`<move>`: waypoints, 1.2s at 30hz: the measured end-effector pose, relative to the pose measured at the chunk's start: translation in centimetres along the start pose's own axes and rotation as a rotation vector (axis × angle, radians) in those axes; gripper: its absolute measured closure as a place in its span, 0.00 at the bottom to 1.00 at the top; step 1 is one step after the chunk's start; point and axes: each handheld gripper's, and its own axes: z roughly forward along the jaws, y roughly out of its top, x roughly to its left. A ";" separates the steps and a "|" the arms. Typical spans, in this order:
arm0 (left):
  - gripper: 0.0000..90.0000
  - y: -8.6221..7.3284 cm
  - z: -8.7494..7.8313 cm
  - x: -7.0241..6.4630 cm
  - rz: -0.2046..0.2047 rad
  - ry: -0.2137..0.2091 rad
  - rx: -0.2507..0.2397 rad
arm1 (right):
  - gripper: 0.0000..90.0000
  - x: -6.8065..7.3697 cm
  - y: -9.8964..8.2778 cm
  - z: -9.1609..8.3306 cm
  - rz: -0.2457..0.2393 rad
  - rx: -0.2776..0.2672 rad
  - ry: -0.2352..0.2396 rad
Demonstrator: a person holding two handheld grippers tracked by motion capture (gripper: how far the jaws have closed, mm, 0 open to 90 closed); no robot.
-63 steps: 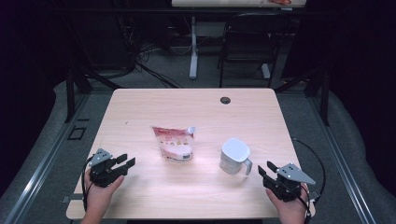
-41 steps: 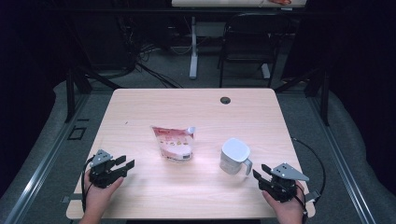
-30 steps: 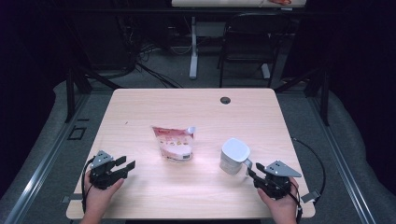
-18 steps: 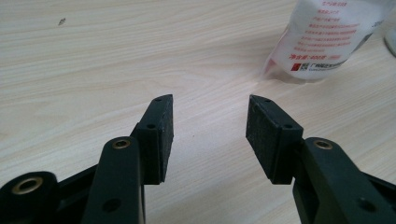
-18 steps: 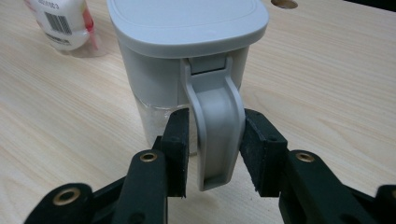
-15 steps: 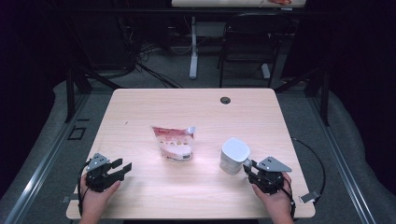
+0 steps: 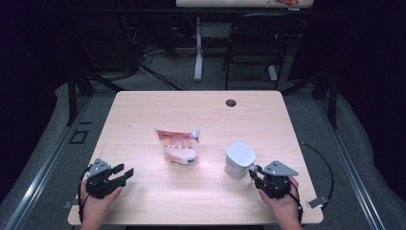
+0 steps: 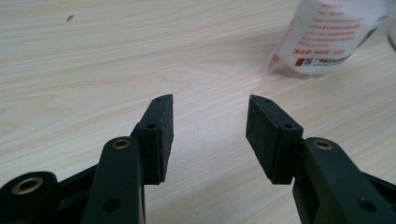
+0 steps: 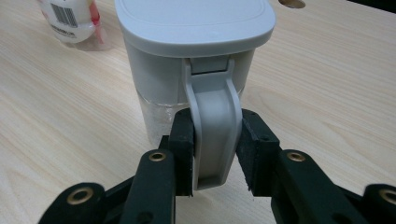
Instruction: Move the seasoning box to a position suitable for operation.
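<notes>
Our left gripper [image 7: 125, 173] rests agape with the refill pouch [image 7: 178, 147] ahead to its right, while our right gripper [image 9: 215, 154], jaws just closing, clamps the grey pitcher's handle [image 9: 213, 130]; next, we judge, comes a steady lift.

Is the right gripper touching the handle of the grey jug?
Touching. In the right gripper view both black fingers of the right gripper press against the sides of the jug's handle, no gap visible.

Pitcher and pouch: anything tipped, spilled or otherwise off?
Nothing stands out. The pitcher stands upright, lid on, its handle between the right tongs. The pouch lies flat and apart on a dry table.
</notes>
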 end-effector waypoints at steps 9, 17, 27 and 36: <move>0.58 0.1 0.2 -0.1 0.005 -0.003 0.001 | 0.76 0.3 -0.2 -0.4 -0.011 -0.001 0.043; 0.58 0.4 0.8 -0.3 0.011 -0.016 0.003 | 0.76 1.5 -0.4 -0.9 -0.065 0.000 0.122; 0.58 0.5 0.9 -0.2 0.007 -0.021 0.007 | 0.75 1.7 -0.6 -1.3 -0.090 0.001 0.146; 0.57 0.4 0.8 -0.1 0.007 -0.017 0.007 | 0.70 0.2 -0.9 -1.5 -0.033 -0.007 0.091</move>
